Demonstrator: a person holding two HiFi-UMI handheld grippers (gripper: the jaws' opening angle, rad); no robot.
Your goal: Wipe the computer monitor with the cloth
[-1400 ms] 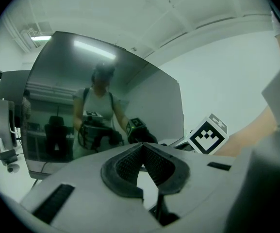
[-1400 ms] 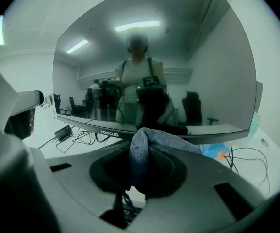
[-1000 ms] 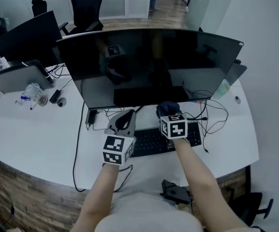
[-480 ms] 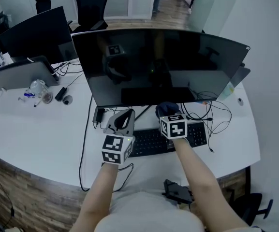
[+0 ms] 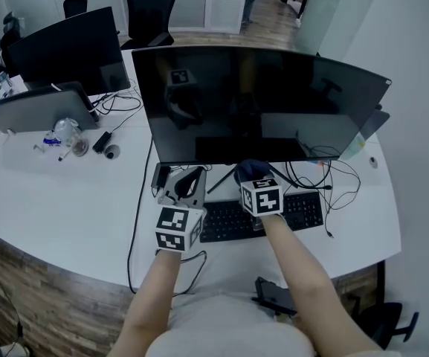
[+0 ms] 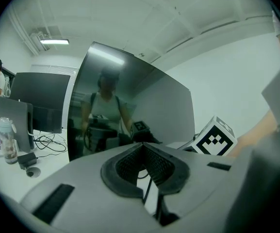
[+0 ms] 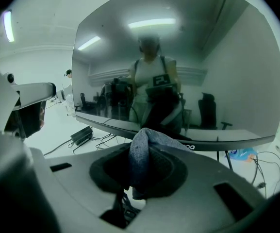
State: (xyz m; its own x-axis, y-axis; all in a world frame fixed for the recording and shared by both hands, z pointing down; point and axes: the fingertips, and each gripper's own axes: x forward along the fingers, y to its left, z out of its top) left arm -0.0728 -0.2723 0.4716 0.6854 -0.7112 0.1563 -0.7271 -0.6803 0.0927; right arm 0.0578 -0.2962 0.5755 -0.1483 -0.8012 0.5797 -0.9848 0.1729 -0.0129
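A wide, dark, curved monitor [image 5: 259, 103] stands at the middle of the white desk [image 5: 65, 199]. My right gripper [image 5: 252, 174] is just below the monitor's lower edge, above the keyboard [image 5: 303, 207]. It is shut on a dark blue cloth [image 7: 143, 154], which bunches up between its pads, and the screen [image 7: 178, 72] fills the right gripper view. My left gripper [image 5: 187, 187] hovers to the left of it, at the screen's lower left corner. Its pads meet with nothing between them [image 6: 142, 147]. The screen [image 6: 130, 110] rises close ahead of it.
A second monitor [image 5: 69, 50], a grey laptop [image 5: 32, 110] and a clear bottle [image 5: 67, 132] are at the far left. Cables [image 5: 326, 171] trail at the right under the screen. A black power brick [image 5: 161, 175] lies near the left gripper. Office chairs [image 5: 151, 10] stand behind.
The head view has turned, so the desk and monitor sit further right in the picture. Both grippers stay over the keyboard, and the cloth stays held.
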